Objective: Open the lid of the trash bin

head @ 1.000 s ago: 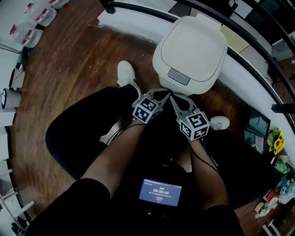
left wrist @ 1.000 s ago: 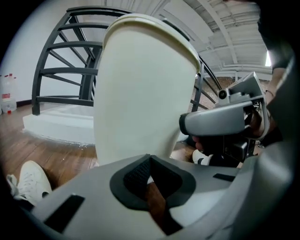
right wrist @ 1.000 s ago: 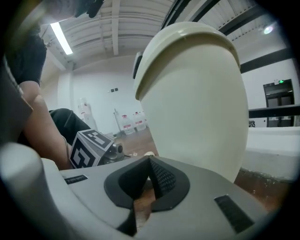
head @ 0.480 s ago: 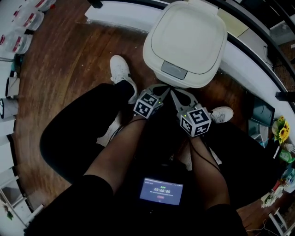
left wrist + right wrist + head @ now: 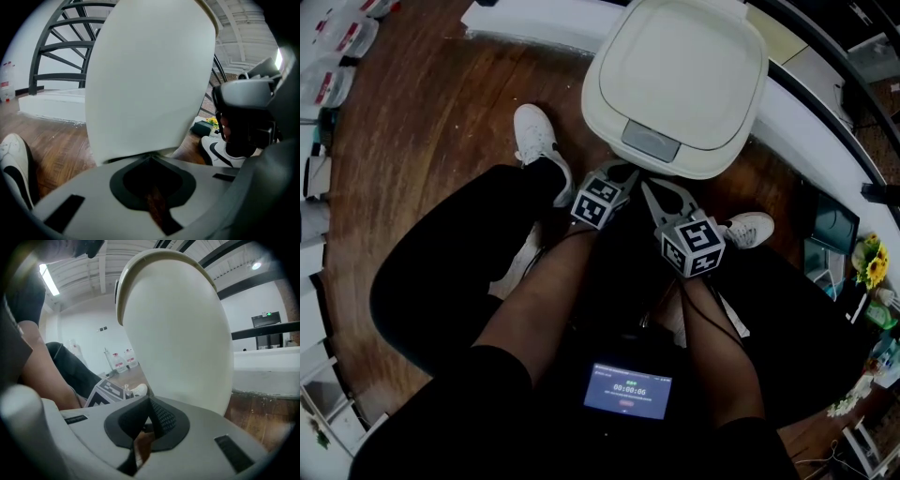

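Note:
A cream trash bin [image 5: 675,80] stands on the wooden floor in front of me, its lid down and a grey push tab [image 5: 652,142] at the lid's near edge. Just below that tab in the head view, my left gripper [image 5: 623,172] and right gripper [image 5: 646,188] sit side by side, both shut with nothing held. In the left gripper view the bin's pale wall [image 5: 150,79] fills the picture right beyond the closed left gripper [image 5: 150,157]. The right gripper view shows the same wall [image 5: 178,333] and the lid rim above the closed right gripper [image 5: 150,400].
The person's white shoes [image 5: 534,141] [image 5: 748,228] rest either side of the bin. A white ledge [image 5: 534,23] with a black railing runs behind it. Bottles [image 5: 333,56] stand at the far left and sunflowers [image 5: 867,262] at the right. A small screen [image 5: 626,389] hangs at the chest.
The head view has shifted, so the bin sits higher in the picture. Both grippers have edged forward with it, staying shut just under the lid's front edge.

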